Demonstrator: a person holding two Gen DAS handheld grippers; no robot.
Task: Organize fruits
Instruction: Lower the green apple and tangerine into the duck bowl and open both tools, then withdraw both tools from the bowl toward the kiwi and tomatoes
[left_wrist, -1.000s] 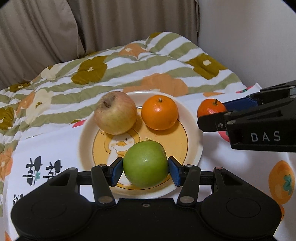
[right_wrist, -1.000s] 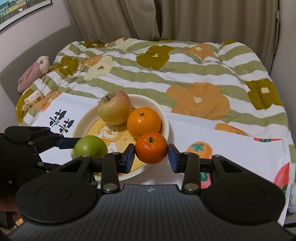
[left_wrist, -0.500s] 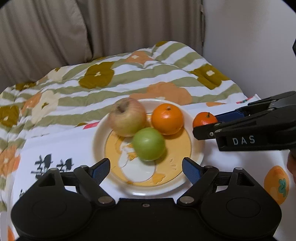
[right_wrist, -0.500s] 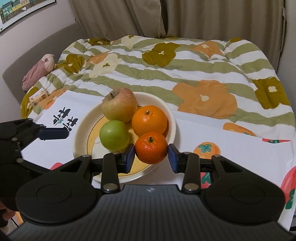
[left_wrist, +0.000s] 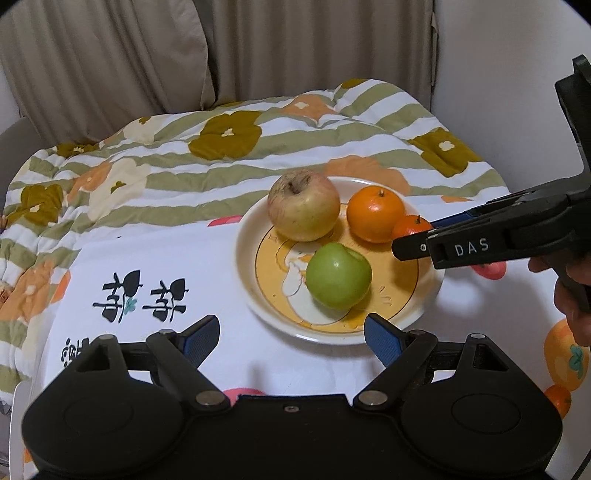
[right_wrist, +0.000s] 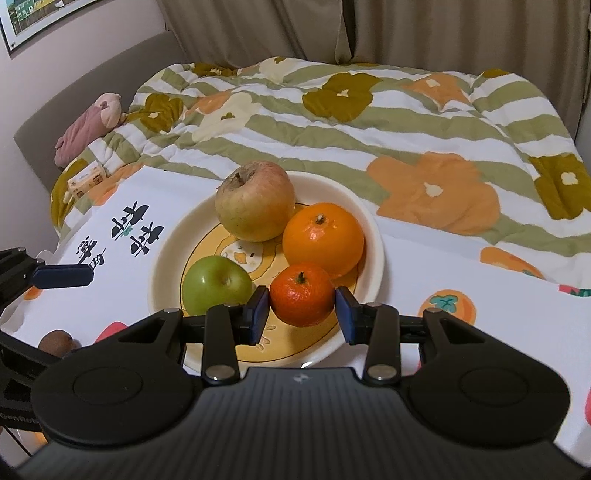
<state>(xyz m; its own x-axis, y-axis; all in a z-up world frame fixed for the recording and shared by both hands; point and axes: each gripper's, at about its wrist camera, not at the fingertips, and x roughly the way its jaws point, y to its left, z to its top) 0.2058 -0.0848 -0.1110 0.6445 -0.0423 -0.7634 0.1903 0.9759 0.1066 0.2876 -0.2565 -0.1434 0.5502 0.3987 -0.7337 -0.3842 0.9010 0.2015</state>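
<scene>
Placement step: small deep-orange mandarin (right_wrist: 302, 300) sits low over the cream plate with yellow centre (right_wrist: 375, 240), right gripper (right_wrist: 301, 314) jaws opening around it. Left gripper (left_wrist: 291, 338) jaws apart, empty. Next: release, then withdraw.

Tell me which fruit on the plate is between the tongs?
The small mandarin, the littlest and darkest orange fruit. It sits between the right tongs, which are just opening. The big orange, green apple and yellowish apple lie free.

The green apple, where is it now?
The green apple sits on the plate, at its near side, in front of the big apple, ahead of the open left fingers.
</scene>
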